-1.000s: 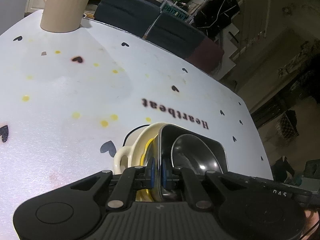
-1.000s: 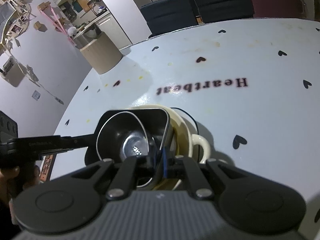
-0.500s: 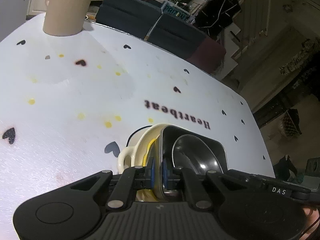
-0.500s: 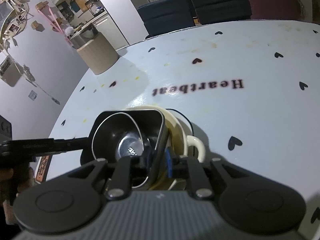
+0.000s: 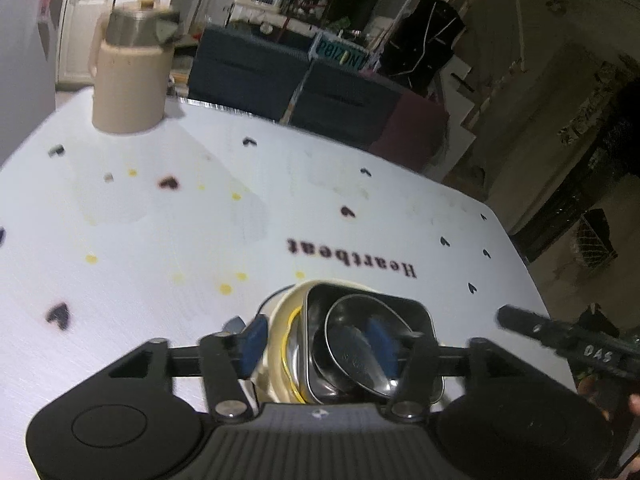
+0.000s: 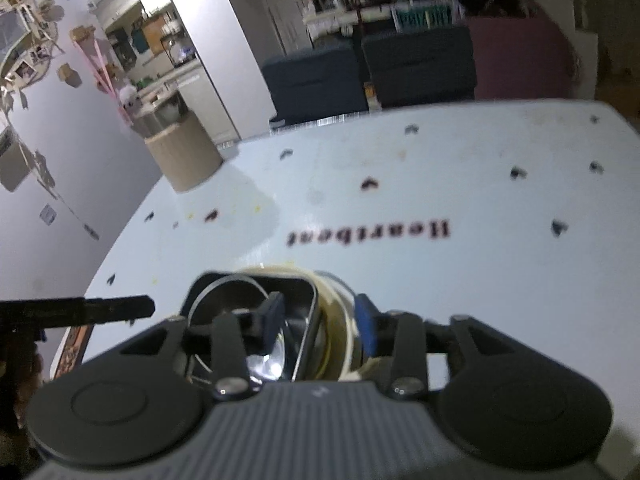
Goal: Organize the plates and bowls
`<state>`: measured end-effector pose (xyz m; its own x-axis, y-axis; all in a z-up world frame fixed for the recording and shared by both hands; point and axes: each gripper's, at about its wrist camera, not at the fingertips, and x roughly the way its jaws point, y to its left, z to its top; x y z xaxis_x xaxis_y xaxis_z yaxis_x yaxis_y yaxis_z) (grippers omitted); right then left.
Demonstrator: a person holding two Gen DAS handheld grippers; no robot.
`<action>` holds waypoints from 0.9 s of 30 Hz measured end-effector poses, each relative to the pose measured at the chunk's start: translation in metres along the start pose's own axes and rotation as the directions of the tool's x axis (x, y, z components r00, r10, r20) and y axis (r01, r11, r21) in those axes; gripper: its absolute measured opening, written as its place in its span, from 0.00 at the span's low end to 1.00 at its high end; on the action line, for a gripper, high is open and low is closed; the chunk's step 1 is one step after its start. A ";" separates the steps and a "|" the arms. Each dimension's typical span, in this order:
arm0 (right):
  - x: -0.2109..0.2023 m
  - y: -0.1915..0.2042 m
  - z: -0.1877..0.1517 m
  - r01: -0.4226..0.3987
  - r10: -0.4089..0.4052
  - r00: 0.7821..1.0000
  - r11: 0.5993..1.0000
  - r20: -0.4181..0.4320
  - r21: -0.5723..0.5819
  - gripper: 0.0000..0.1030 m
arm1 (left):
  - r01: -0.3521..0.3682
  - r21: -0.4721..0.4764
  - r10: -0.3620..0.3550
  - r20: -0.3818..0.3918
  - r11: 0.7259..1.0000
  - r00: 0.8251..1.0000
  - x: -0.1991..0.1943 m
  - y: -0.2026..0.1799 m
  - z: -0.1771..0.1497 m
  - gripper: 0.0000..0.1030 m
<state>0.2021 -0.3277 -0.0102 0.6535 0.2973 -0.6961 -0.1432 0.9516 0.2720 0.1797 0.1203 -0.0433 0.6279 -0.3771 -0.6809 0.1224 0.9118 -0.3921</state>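
Note:
A nested stack rests on the white table [image 5: 160,220]: a cream handled bowl [image 5: 280,320], a yellow-rimmed dish inside it, a square metal tray [image 5: 416,312] and a round steel bowl [image 5: 352,348] on top. My left gripper [image 5: 318,344] hovers over the stack's left rim, its jaws opening; the pads straddle the rims without pressing them. My right gripper [image 6: 320,324] stands over the opposite rim of the tray [image 6: 296,286] and cream bowl [image 6: 340,320], also opening and clear of both. The blue fingers [image 6: 366,328] are blurred by motion.
A beige lidded jug [image 5: 128,92] stands at the table's far left corner, also seen as the jug [image 6: 182,156] in the right wrist view. Dark blue chairs [image 5: 248,68] line the far edge. The "Heartbeat" print [image 5: 352,258] lies just beyond the stack. The table's right edge drops to the floor.
Both grippers were shut on the stack's rims and have now let go, their jaws spread wide. Both have risen and drawn back a little. The stack stays on the table.

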 end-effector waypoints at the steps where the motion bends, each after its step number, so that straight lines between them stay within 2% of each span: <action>1: -0.006 0.001 0.001 0.015 -0.015 1.000 1.000 0.022 -0.011 0.58 | -0.006 0.009 0.006 0.014 1.000 1.000 -0.006 -0.002 0.000 0.70; 2: -0.013 0.002 0.003 0.032 -0.031 0.998 0.999 0.045 -0.021 0.61 | -0.009 0.013 0.009 0.029 1.000 1.000 -0.012 -0.003 0.001 0.78; 5: -0.036 0.005 0.004 0.084 -0.079 0.990 0.996 0.118 -0.034 0.69 | 0.014 0.025 -0.016 0.083 1.000 0.996 -0.034 -0.008 0.000 0.93; 7: -0.051 0.006 0.001 0.093 -0.087 0.983 0.995 0.163 -0.029 0.77 | 0.007 0.058 -0.014 0.126 0.998 0.992 -0.052 -0.015 -0.002 0.99; 13: -0.094 0.013 -0.014 0.115 -0.098 0.948 0.993 0.304 -0.039 0.99 | -0.048 0.146 0.012 0.239 0.988 0.971 -0.100 -0.038 -0.008 1.00; 20: -0.129 0.031 -0.042 0.187 -0.134 0.897 0.979 0.420 -0.086 1.00 | -0.135 0.199 0.057 0.358 0.971 0.932 -0.137 -0.057 -0.028 1.00; 24: -0.141 0.042 -0.058 0.221 -0.144 0.859 0.970 0.492 -0.101 1.00 | -0.171 0.213 0.083 0.370 0.962 0.925 -0.145 -0.062 -0.041 1.00; 27: -0.149 0.045 -0.069 0.225 -0.144 0.843 0.970 0.518 -0.097 1.00 | -0.192 0.234 0.093 0.376 0.953 0.922 -0.146 -0.063 -0.053 1.00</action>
<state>0.0469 -0.3243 0.0601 0.9565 0.0735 -0.2822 -0.0638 0.9970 0.0432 0.0399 0.1091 0.0483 0.8792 -0.2012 -0.4319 0.1761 0.9795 -0.0979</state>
